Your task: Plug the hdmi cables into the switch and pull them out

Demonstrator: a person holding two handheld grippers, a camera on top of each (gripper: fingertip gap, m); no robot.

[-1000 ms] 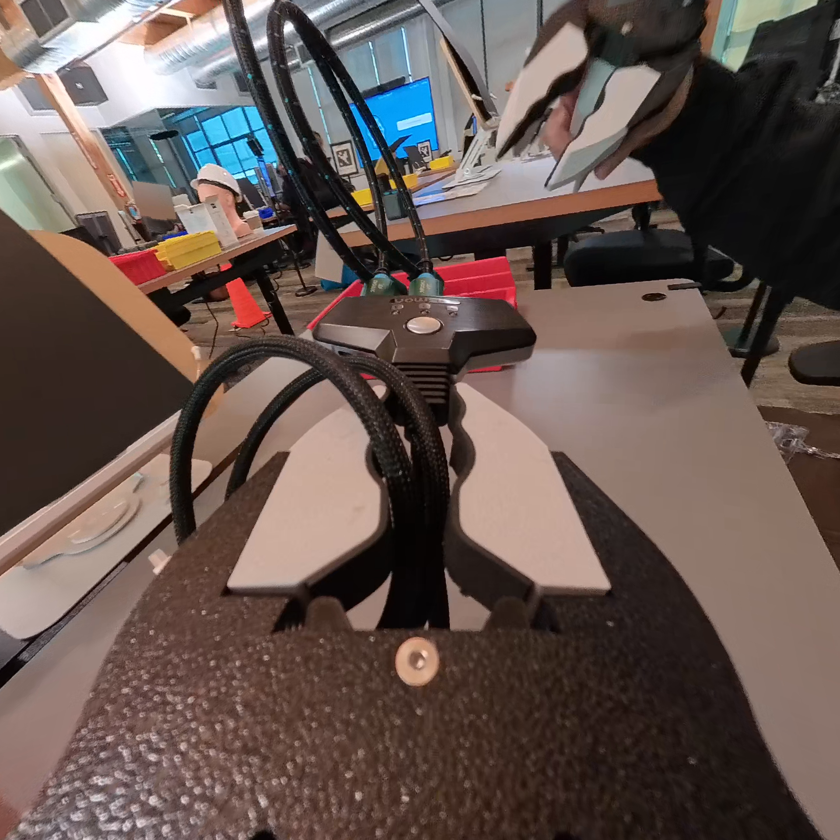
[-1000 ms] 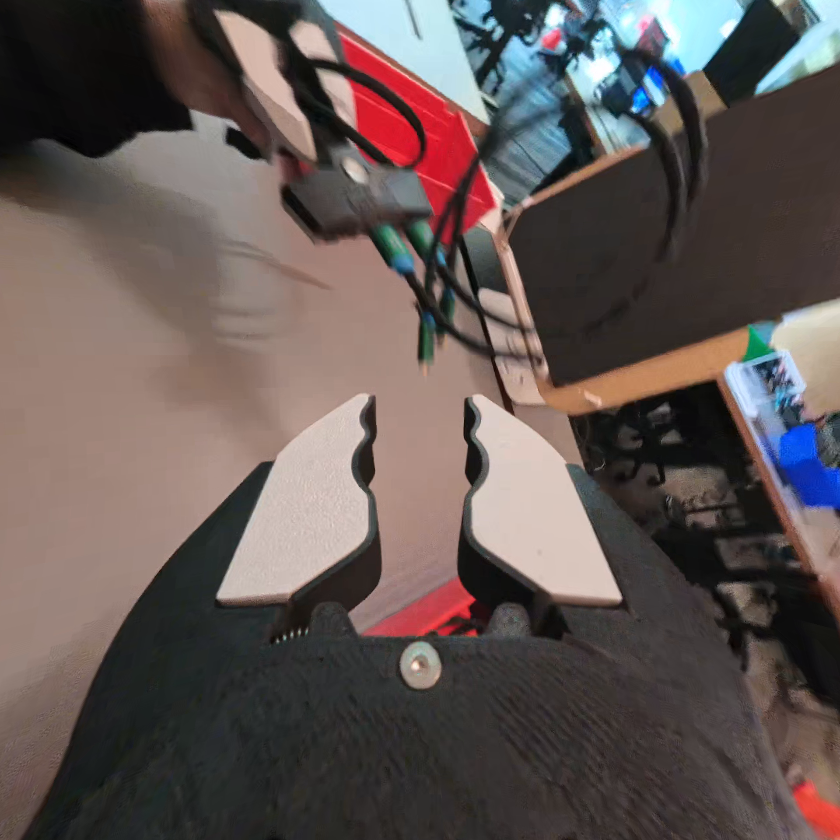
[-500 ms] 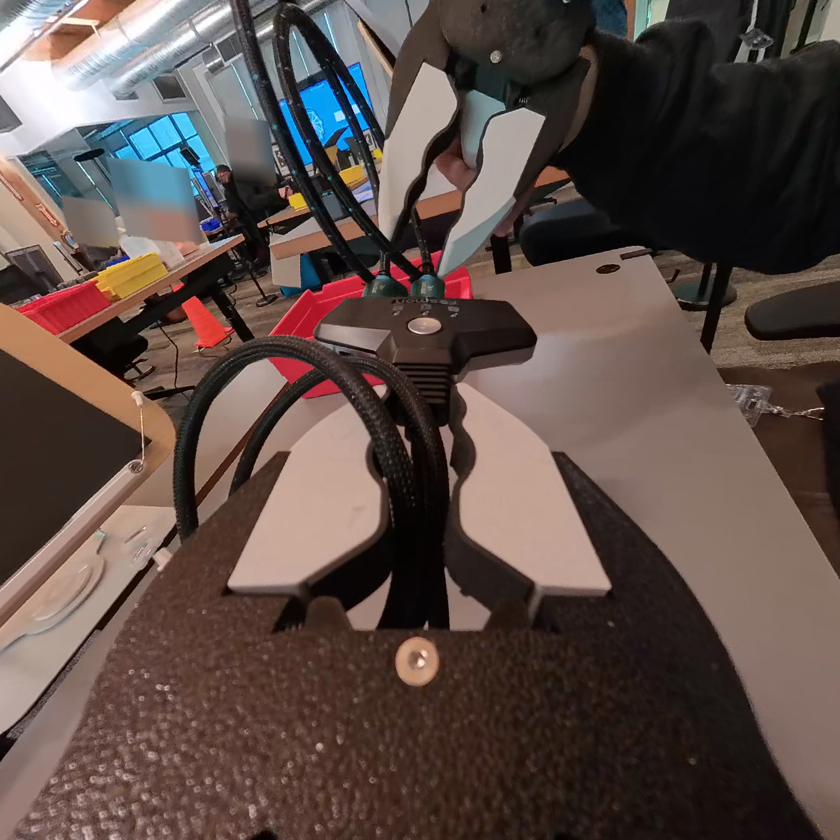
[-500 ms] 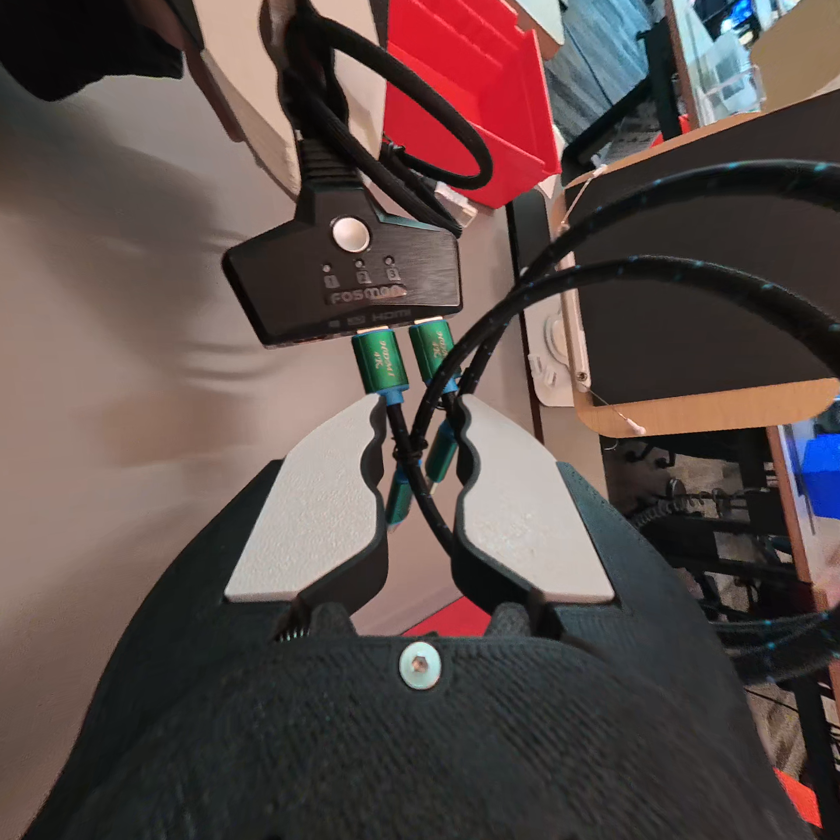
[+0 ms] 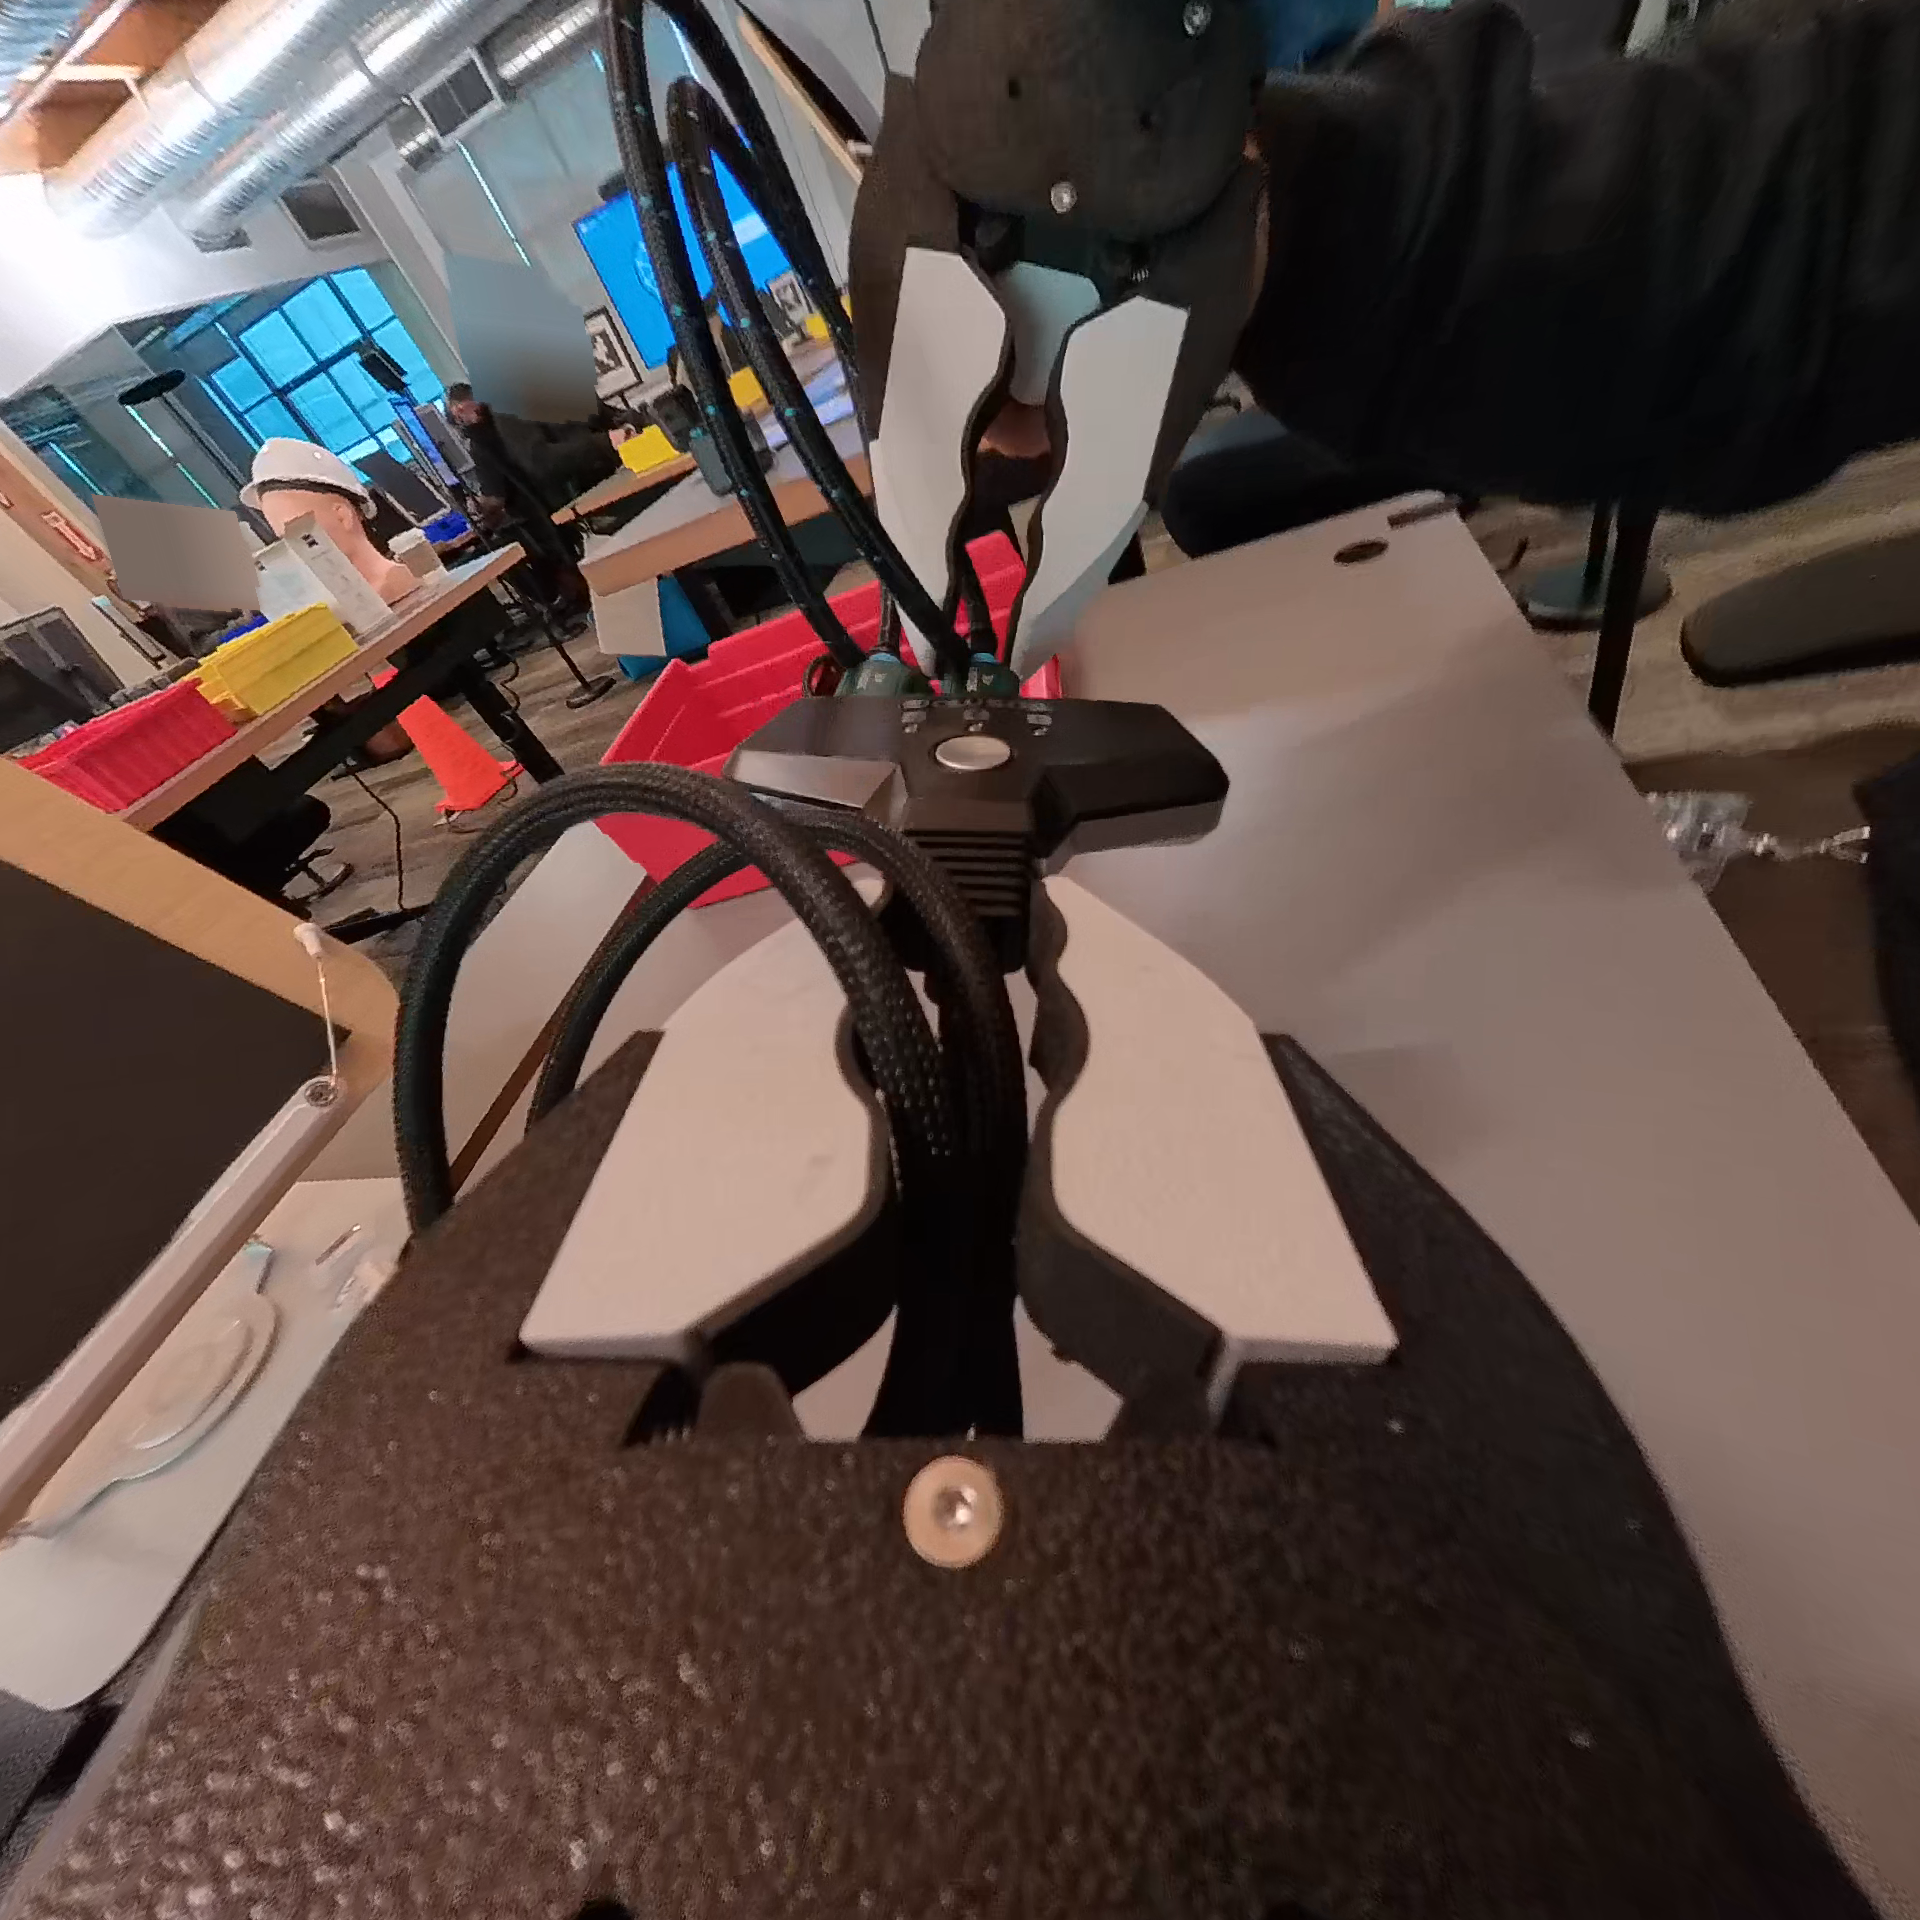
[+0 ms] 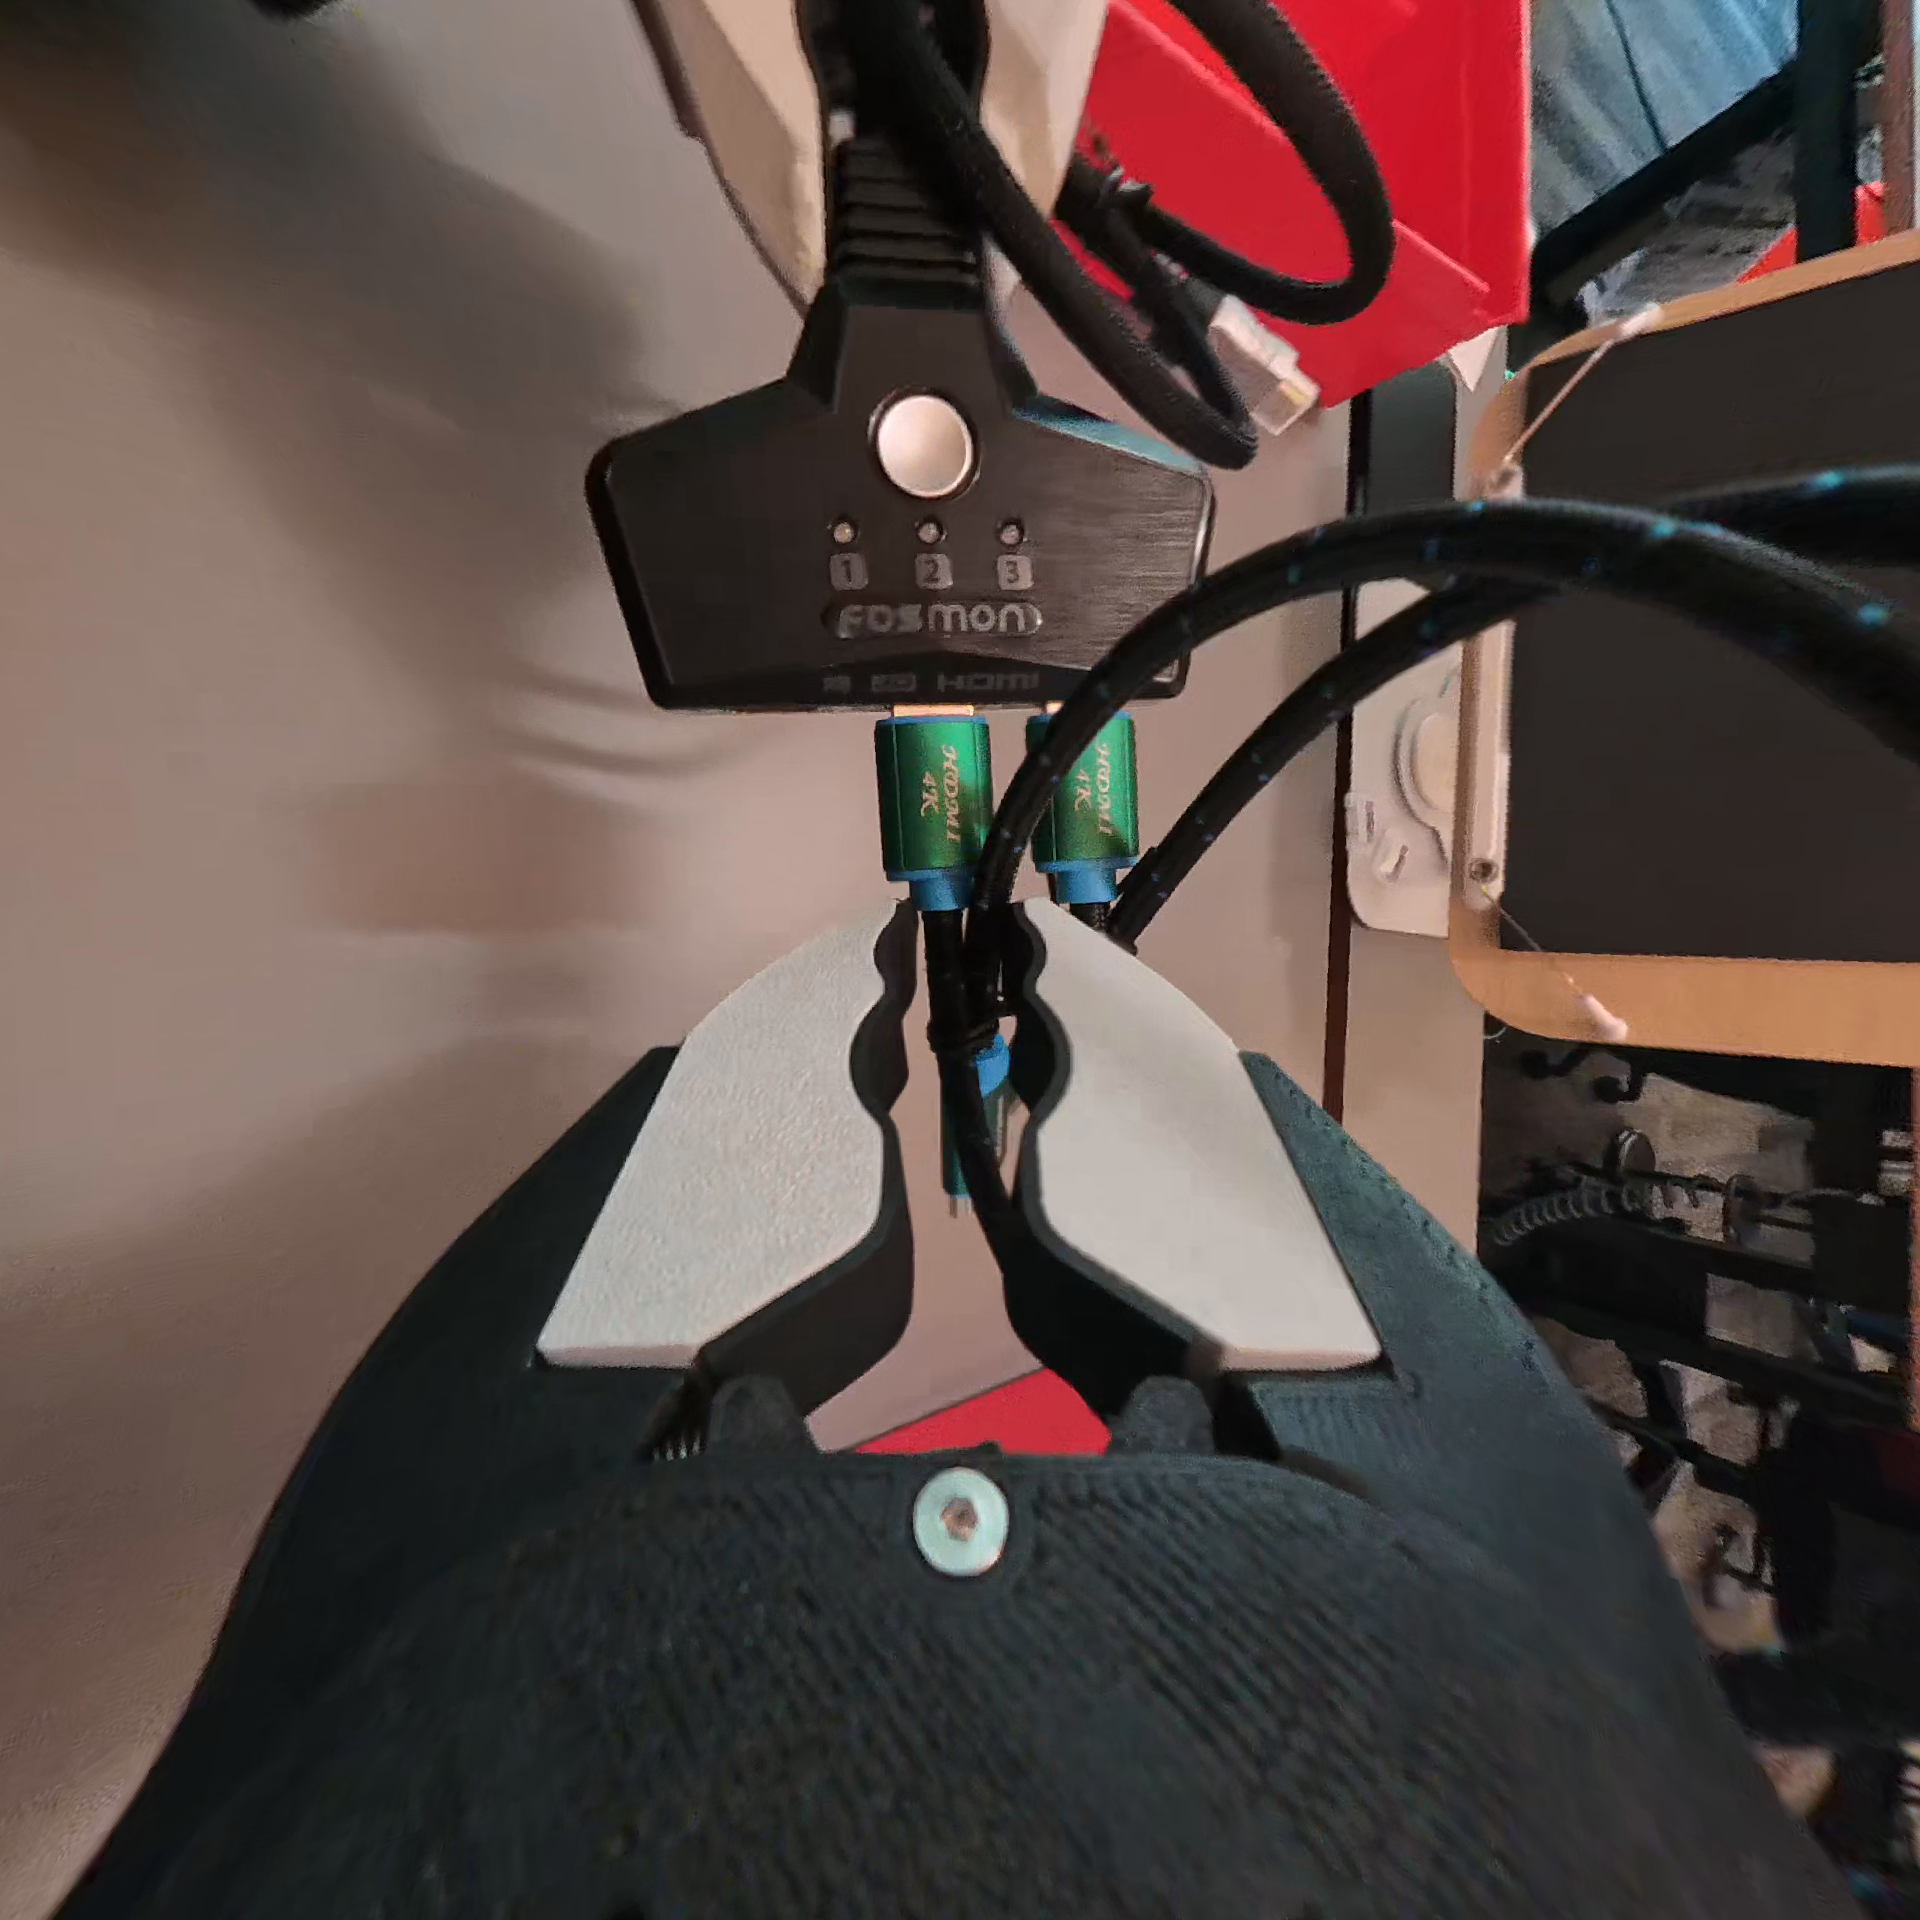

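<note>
Behind the switch (image 5: 977,764), a red bin (image 5: 727,717), contents hidden

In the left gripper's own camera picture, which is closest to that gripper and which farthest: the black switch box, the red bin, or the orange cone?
From the left gripper:
1. Black switch box, just beyond its fingertips, centre.
2. Red bin, behind the box, slightly left.
3. Orange cone, on the floor, far left.

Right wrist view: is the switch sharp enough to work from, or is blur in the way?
Right wrist view: switch and green plugs sharp; table smeared. Left wrist view: switch fairly clear, right gripper slightly soft, windows bright.
</note>
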